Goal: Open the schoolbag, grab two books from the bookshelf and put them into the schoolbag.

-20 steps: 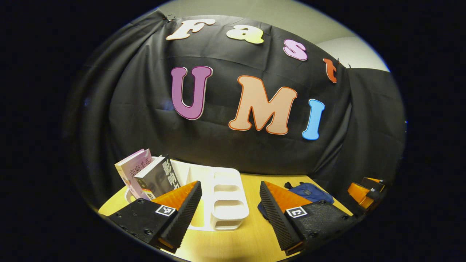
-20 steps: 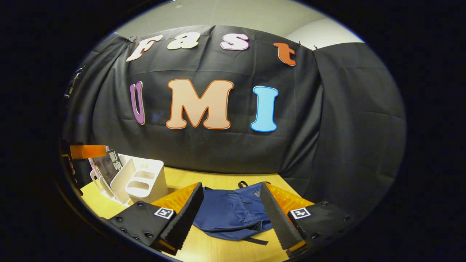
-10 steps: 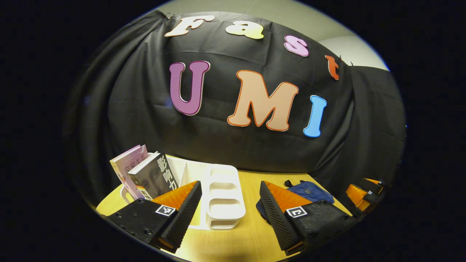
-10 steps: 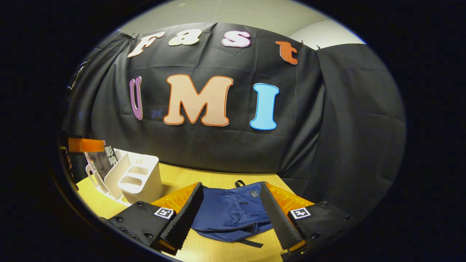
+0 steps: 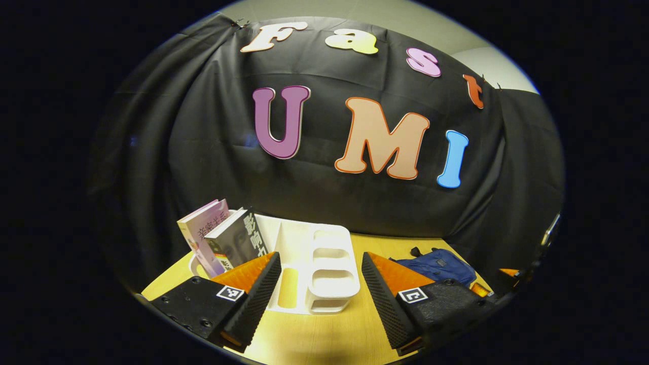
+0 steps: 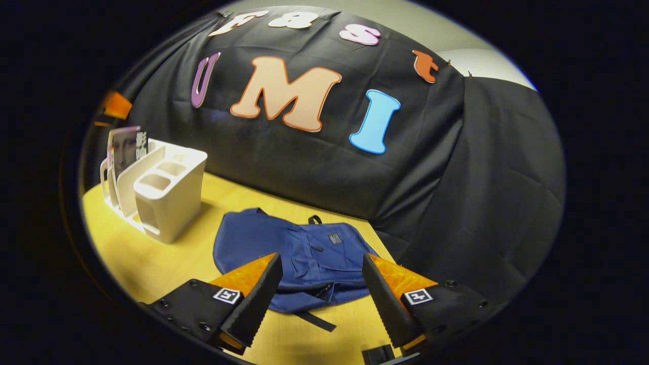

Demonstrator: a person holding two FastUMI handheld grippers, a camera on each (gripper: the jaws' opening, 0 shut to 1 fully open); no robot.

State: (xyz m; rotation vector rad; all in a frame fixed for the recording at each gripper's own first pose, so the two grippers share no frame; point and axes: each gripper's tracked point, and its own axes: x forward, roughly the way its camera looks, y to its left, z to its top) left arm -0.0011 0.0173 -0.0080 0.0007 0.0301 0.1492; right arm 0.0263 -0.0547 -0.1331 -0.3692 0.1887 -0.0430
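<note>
Both the left gripper (image 5: 321, 284) and right gripper (image 6: 321, 289) are held wide apart, empty; a small, unreadable label is seen on the blue schoolbag (image 6: 304, 251).

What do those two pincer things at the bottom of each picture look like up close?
Each of the left gripper and right gripper has two wedge-shaped fingers with ridged, sawtooth inner faces. Each finger sits on a dark block with round screw heads and a small square black-and-white marker.
</note>
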